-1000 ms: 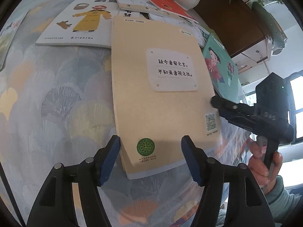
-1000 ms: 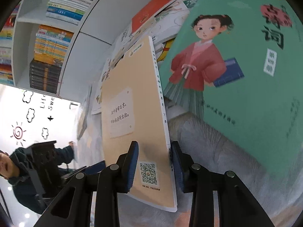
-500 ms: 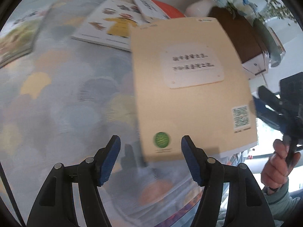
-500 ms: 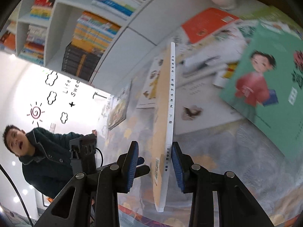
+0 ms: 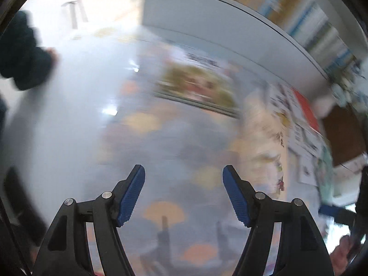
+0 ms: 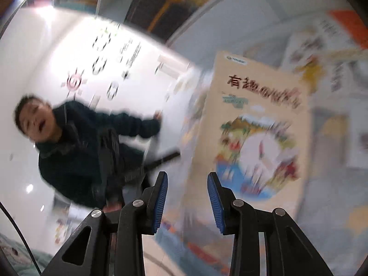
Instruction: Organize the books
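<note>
A tan book (image 6: 257, 119) shows its front cover, with dark red title characters and a round coloured picture, leaning or lying on the table just beyond my right gripper (image 6: 187, 197). That gripper's blue pads stand apart and press on nothing; the book's lower left part shows behind the gap. My left gripper (image 5: 184, 193) hangs over the patterned tablecloth (image 5: 161, 138), its jaws opening with nothing between them. In the blurred left wrist view the same tan book (image 5: 264, 142) appears at the right.
A green picture book (image 5: 197, 87) lies farther back on the cloth, and a red book (image 5: 303, 108) tops a pile at the right. White bookshelves (image 5: 299, 11) stand behind the table. A person in a dark jacket (image 6: 80, 142) fills the left of the right wrist view.
The tan book has turned over from back cover through edge-on to front cover showing. Both grippers swung away fast, and the book has left the left gripper's jaws.
</note>
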Available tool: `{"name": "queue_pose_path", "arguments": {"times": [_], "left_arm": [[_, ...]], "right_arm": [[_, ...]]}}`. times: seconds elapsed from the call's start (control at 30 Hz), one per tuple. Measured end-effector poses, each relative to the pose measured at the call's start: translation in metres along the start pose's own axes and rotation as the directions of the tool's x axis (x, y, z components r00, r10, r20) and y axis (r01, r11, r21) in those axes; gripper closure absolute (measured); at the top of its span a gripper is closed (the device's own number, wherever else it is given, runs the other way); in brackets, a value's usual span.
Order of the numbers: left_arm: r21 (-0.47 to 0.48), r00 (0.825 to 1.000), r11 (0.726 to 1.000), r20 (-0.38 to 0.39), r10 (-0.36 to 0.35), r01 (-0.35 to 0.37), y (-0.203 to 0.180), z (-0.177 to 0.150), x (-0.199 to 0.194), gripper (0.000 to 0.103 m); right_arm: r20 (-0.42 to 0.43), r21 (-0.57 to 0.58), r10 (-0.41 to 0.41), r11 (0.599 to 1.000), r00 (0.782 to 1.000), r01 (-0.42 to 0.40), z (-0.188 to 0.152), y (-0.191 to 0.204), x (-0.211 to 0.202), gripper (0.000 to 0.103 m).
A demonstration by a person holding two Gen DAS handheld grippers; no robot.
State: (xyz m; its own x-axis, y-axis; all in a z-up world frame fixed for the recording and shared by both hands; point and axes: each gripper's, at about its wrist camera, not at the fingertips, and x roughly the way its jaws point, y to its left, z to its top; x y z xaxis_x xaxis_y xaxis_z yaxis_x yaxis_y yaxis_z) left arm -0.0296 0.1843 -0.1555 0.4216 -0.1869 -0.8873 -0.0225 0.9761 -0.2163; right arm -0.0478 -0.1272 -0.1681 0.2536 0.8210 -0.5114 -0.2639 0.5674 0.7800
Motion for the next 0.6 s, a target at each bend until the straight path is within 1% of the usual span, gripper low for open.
{"name": "queue_pose_path", "arguments": {"times": [0.03, 0.1, 0.13, 0.2, 0.27, 0.3, 0.4, 0.43, 0.47, 0.5, 0.53, 0.57, 0.6], "left_arm": [[-0.006, 1.0, 1.0, -0.003, 0.03, -0.03, 0.011, -0.003, -0.003, 0.034], [-0.012, 0.999, 0.999, -0.027, 0.04, -0.041, 0.026, -0.01, 0.0, 0.034], [-0.017, 0.998, 0.999, -0.043, 0.034, -0.034, 0.032, -0.016, 0.002, 0.034], [-0.035, 0.996, 0.999, -0.093, -0.016, 0.013, 0.033, -0.024, 0.012, 0.034], [-0.045, 0.988, 0.996, -0.131, -0.079, 0.074, 0.027, -0.029, 0.024, 0.034], [-0.04, 0.986, 0.995, -0.141, -0.094, 0.089, 0.023, -0.031, 0.027, 0.034], [-0.004, 0.972, 0.987, -0.176, -0.157, 0.159, -0.002, -0.024, 0.045, 0.034], [0.012, 0.967, 0.983, -0.181, -0.18, 0.185, -0.012, -0.019, 0.05, 0.034], [0.027, 0.961, 0.977, -0.189, -0.203, 0.212, -0.021, -0.014, 0.057, 0.034], [0.039, 0.957, 0.973, -0.195, -0.214, 0.226, -0.029, -0.01, 0.064, 0.034], [0.057, 0.954, 0.97, -0.202, -0.222, 0.238, -0.04, -0.004, 0.073, 0.034], [0.067, 0.952, 0.968, -0.207, -0.225, 0.243, -0.045, 0.0, 0.079, 0.034], [0.077, 0.949, 0.965, -0.219, -0.228, 0.25, -0.054, 0.004, 0.089, 0.034]], "right_arm": [[-0.037, -0.033, -0.004, 0.999, 0.999, 0.003, -0.008, 0.01, 0.013, 0.067], [-0.094, -0.055, -0.024, 0.998, 0.995, 0.019, -0.022, 0.016, 0.032, 0.065], [-0.126, -0.044, -0.04, 0.998, 0.991, 0.035, -0.028, 0.013, 0.043, 0.064], [-0.164, -0.01, -0.074, 0.997, 0.984, 0.073, -0.04, 0.002, 0.055, 0.064], [-0.172, 0.038, -0.131, 0.99, 0.976, 0.139, -0.042, -0.019, 0.058, 0.064], [-0.166, 0.059, -0.164, 0.983, 0.972, 0.175, -0.042, -0.028, 0.056, 0.064], [-0.117, 0.109, -0.27, 0.953, 0.956, 0.282, -0.03, -0.053, 0.041, 0.064], [-0.099, 0.118, -0.322, 0.936, 0.941, 0.333, -0.024, -0.06, 0.035, 0.064], [-0.081, 0.119, -0.38, 0.914, 0.921, 0.388, -0.016, -0.065, 0.03, 0.064], [-0.06, 0.119, -0.421, 0.897, 0.905, 0.426, -0.008, -0.068, 0.028, 0.065], [-0.032, 0.13, -0.471, 0.873, 0.882, 0.471, -0.001, -0.075, 0.022, 0.064], [-0.016, 0.15, -0.508, 0.85, 0.861, 0.504, 0.006, -0.082, 0.019, 0.064], [-0.011, 0.167, -0.522, 0.84, 0.853, 0.517, 0.011, -0.087, 0.017, 0.065]]}}
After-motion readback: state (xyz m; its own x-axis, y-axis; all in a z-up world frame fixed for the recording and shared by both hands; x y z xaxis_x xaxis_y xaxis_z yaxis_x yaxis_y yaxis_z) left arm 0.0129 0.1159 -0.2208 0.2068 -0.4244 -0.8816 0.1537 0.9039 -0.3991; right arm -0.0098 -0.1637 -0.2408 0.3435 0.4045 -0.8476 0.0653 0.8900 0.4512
